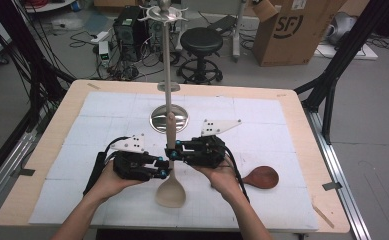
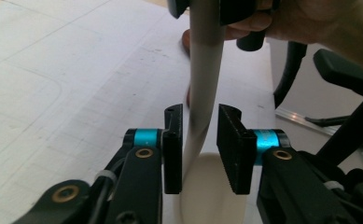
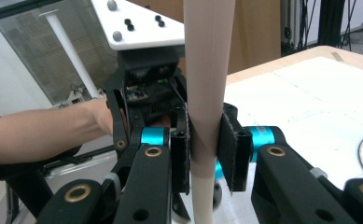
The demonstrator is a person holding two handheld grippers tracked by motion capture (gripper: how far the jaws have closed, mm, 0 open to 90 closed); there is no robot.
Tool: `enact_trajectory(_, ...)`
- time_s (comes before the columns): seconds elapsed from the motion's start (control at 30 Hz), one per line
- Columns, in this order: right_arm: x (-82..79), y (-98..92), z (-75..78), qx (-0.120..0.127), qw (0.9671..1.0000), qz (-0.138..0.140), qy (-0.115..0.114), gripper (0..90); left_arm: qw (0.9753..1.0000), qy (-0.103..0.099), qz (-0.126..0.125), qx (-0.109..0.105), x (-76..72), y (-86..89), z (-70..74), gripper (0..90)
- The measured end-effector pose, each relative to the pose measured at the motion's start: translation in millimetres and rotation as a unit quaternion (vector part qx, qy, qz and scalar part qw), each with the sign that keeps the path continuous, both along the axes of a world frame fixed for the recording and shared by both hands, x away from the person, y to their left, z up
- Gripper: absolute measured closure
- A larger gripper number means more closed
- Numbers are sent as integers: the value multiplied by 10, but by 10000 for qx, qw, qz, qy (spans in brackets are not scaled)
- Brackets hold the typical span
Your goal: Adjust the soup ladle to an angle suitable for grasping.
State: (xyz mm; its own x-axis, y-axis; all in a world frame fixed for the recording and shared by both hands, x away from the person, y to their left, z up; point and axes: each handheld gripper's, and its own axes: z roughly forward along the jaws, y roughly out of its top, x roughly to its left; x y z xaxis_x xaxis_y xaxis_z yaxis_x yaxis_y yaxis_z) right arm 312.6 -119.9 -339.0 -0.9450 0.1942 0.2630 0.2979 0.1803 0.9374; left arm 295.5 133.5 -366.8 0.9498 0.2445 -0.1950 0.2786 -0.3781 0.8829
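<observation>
Over table (image 1: pixel 107 100): right tool (image 1: pixel 170 151) pinches pale spoon (image 1: pixel 171 187) handle; left tool (image 1: pixel 166 170) loose around it, w/ gap.

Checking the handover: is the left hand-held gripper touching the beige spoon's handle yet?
Apart. The left gripper view shows the left hand-held gripper open, with daylight either side of the beige spoon handle between its jaws.
</observation>
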Motion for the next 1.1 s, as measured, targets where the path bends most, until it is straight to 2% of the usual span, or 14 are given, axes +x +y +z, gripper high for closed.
enact_trajectory(0.2,38,-51,79,-77,9999,-13,-75,760,9998,-99,135,75,-13,78,14,594)
enact_trajectory(0.4,112,-71,178,-67,9998,-14,-165,761,9988,-172,407,198,4,192,-13,508)
enact_trajectory(0.57,183,-83,201,-58,9999,-1,-120,761,9981,-233,549,177,18,287,-48,449)
enact_trajectory(0.8,265,-83,251,-94,9998,13,-158,761,9956,-219,874,271,52,402,-106,363)
enact_trajectory(0.83,265,-85,264,-87,9999,2,-116,761,9951,-236,927,262,47,420,-115,356)
enact_trajectory(0.93,293,-87,299,-35,9998,15,-206,761,9938,-286,1045,266,48,462,-143,346)
enact_trajectory(1.1,350,-78,359,-39,9997,-31,-231,761,9922,-238,1180,309,75,511,-175,313)
